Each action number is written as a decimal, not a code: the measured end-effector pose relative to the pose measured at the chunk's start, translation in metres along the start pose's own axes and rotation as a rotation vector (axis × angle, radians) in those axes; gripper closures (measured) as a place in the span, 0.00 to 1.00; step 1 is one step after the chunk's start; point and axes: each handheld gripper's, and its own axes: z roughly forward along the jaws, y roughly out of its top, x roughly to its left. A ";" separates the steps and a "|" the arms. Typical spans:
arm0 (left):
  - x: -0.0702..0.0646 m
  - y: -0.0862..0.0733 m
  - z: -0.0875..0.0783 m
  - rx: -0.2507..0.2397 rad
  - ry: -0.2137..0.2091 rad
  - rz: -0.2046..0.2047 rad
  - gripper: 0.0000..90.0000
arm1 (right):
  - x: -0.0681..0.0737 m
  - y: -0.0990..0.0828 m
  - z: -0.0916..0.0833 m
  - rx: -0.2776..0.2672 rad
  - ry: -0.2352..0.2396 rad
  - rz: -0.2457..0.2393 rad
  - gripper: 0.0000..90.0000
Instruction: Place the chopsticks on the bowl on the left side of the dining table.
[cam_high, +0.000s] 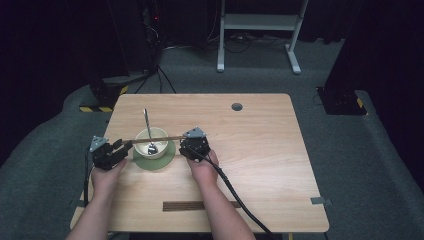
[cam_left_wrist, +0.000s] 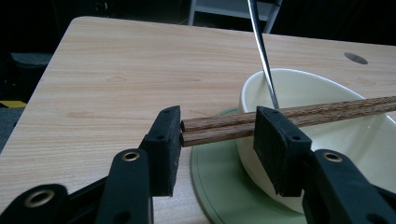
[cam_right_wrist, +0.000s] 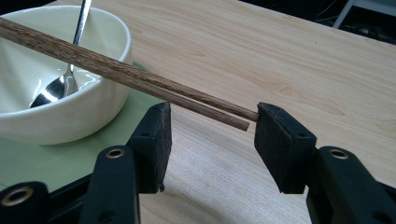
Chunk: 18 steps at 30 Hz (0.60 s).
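Wooden chopsticks (cam_left_wrist: 280, 119) across bowl (cam_high: 151, 142), ends between both half-open jaws, spoon (cam_right_wrist: 60, 84) inside, grip unclear

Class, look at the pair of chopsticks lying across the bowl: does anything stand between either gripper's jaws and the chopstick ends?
Nothing visible does. The chopsticks span the bowl, their ends already between the jaws of the left gripper and right gripper.

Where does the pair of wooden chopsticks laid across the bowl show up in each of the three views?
High view: the chopsticks lie level across the bowl, left of centre.
Left gripper view: they run from the picture's middle to its right edge, thick ends near the left pad.
Right gripper view: they slant from the upper left down to centre right, tips near the right pad.
Shared landmark: the spoon in the bowl.
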 end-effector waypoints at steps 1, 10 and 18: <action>0.000 0.000 0.000 0.000 0.001 -0.001 0.57 | 0.001 0.000 0.000 -0.006 -0.001 0.003 0.52; 0.003 0.000 -0.001 -0.004 -0.002 -0.019 0.57 | 0.006 -0.002 -0.008 -0.008 0.002 -0.018 0.52; 0.002 0.000 0.000 -0.002 0.006 -0.020 0.57 | 0.006 -0.006 -0.007 -0.015 0.000 -0.013 0.52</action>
